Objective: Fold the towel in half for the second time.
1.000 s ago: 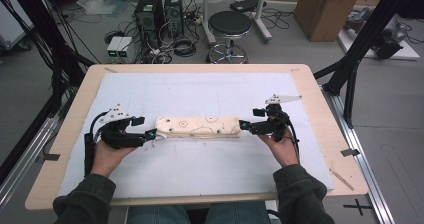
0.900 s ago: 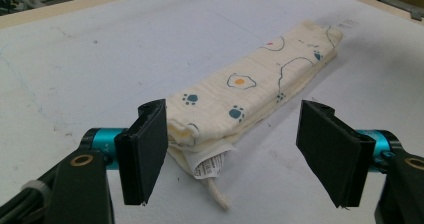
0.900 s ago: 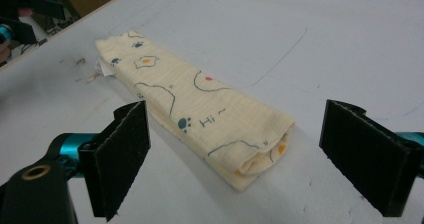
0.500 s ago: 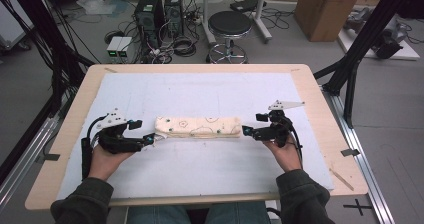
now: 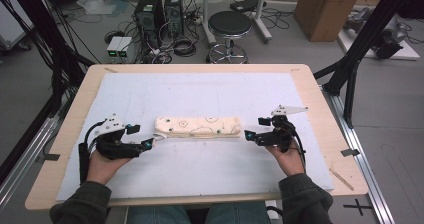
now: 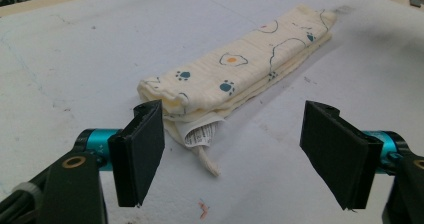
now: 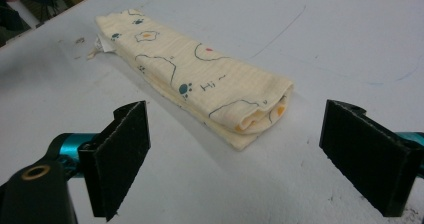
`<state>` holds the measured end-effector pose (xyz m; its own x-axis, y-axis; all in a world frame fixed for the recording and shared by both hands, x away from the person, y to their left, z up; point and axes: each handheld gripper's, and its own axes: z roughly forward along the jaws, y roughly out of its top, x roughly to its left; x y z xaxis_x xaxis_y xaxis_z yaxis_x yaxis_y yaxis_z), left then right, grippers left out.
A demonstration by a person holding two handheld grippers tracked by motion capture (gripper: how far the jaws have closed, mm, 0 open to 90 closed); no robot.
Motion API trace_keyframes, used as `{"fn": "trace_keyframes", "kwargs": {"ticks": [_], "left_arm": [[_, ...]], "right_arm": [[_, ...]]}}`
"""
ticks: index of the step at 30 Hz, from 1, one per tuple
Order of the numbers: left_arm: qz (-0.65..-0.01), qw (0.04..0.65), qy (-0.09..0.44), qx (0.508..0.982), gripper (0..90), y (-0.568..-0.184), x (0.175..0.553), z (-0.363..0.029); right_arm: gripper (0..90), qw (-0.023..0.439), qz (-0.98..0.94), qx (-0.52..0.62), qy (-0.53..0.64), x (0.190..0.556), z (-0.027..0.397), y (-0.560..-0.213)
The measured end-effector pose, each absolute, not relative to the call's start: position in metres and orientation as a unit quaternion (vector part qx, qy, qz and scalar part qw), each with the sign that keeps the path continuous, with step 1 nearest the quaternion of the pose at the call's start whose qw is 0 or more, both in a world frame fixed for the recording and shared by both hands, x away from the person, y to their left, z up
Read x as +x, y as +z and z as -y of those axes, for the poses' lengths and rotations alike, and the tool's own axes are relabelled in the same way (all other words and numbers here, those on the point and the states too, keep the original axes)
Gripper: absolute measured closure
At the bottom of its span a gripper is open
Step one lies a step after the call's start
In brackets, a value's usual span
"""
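Left gripper [image 5: 148, 144], right gripper [image 5: 248, 134] released folded cloth [image 5: 197, 126], backed off.

Ahead of my left gripper [image 6: 235, 154], the print on the white label [image 6: 199, 134] under the folded cloth [image 6: 240, 79] is too small to read, and that cloth's far end blurs out. Past my right gripper [image 7: 235, 159], the cloth's inner layers stay tucked away inside the fold.
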<state>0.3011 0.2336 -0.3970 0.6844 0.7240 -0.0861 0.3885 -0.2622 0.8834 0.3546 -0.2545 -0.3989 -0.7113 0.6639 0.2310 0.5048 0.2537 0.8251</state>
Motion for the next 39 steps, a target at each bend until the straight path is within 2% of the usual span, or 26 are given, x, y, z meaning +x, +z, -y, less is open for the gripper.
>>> {"fn": "trace_keyframes", "kwargs": {"ticks": [39], "left_arm": [[-0.359, 0.472, 0.199, 0.78, 25.3, -0.407, 0.261, -0.249]], "right_arm": [[11.8, 0.123, -0.785, 0.37, 0.481, 0.316, 0.28, -0.408]]}}
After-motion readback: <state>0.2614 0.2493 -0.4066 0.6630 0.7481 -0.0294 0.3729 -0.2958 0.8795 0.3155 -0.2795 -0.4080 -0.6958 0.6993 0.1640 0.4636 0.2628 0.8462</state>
